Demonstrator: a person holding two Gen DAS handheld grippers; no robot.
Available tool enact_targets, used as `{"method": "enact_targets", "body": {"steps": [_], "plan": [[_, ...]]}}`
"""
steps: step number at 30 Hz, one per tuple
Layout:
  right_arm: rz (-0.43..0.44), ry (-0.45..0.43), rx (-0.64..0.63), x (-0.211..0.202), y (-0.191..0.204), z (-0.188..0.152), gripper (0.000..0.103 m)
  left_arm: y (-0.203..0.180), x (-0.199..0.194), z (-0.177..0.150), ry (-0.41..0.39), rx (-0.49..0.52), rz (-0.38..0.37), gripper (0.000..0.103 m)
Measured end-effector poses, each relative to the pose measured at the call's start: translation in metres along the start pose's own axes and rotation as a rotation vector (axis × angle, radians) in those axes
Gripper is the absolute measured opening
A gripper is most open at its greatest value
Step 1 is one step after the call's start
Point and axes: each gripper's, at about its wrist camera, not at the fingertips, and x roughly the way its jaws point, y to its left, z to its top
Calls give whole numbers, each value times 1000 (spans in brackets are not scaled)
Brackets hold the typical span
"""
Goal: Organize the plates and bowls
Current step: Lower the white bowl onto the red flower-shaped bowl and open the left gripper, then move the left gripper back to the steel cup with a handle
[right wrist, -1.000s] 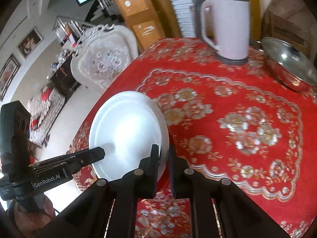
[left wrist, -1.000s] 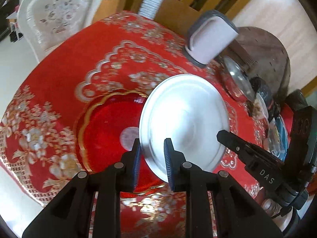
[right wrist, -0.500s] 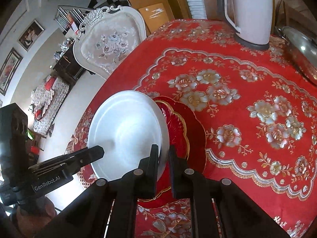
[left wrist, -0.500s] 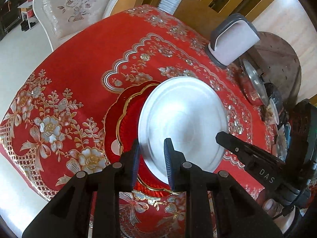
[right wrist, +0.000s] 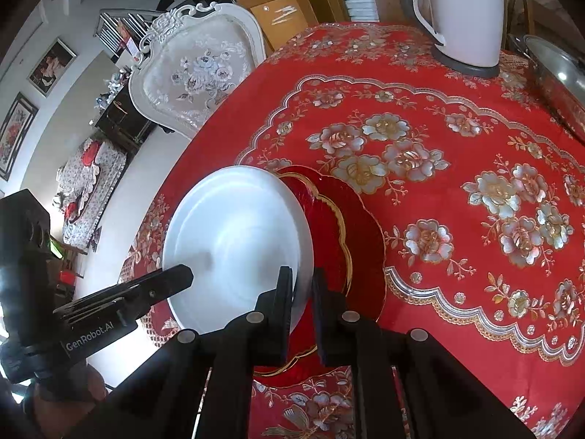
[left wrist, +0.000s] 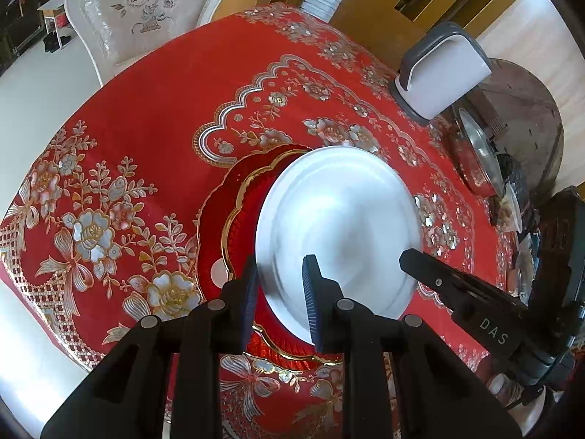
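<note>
A white plate [left wrist: 340, 219] [right wrist: 234, 241] hangs just above a red plate with a scalloped gold rim [left wrist: 226, 216] [right wrist: 351, 226] that lies on the red flowered tablecloth. Both grippers pinch the white plate by opposite edges. My left gripper [left wrist: 279, 274] is shut on its near-left rim. My right gripper [right wrist: 301, 285] is shut on its right rim. In each wrist view the other gripper shows at the plate's far side. The white plate covers most of the red plate's middle.
A white electric kettle [left wrist: 442, 73] [right wrist: 464, 11] stands at the table's far side. A steel lidded pot [left wrist: 479, 157] [right wrist: 559, 77] and small dishes [left wrist: 512, 208] sit to the right. An ornate white chair [left wrist: 146, 7] [right wrist: 197, 77] stands beyond the table's [left wrist: 146, 109] far-left edge.
Both grippers have carried the white plate over the red plate and lower toward it. More of the red plate and the tablecloth's near edge shows now.
</note>
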Motion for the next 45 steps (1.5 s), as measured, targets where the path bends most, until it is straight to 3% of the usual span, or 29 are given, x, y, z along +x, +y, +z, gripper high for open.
{"method": "enact_targets", "body": {"steps": [9, 14, 16, 19, 22, 25, 28, 35, 45], "plan": [[8, -1, 4, 0, 0, -1, 15, 3, 4, -1, 8, -6, -4, 22], [4, -20, 15, -5, -3, -1, 27, 7, 3, 0, 1, -17, -5, 22], [-4, -31, 14, -9, -4, -1, 27, 10, 1, 0, -4, -28, -8, 24], [-13, -56, 15, -16, -5, -2, 30, 11, -3, 1, -23, -34, -6, 43], [-28, -84, 12, -24, -6, -1, 33, 6, -11, 3, -56, -17, 4, 46], [-44, -115, 21, -33, -11, -1, 34, -1, -18, 7, -84, -2, 10, 64], [-69, -160, 31, -47, -19, -2, 48, -13, -24, 13, -116, 21, 39, 69], [-115, -240, 151, -83, -72, -11, 73, -50, -21, 20, -122, 89, 42, 77], [-168, -297, 365, -126, -175, -60, 75, -126, -10, 11, -117, 211, 27, 77]]}}
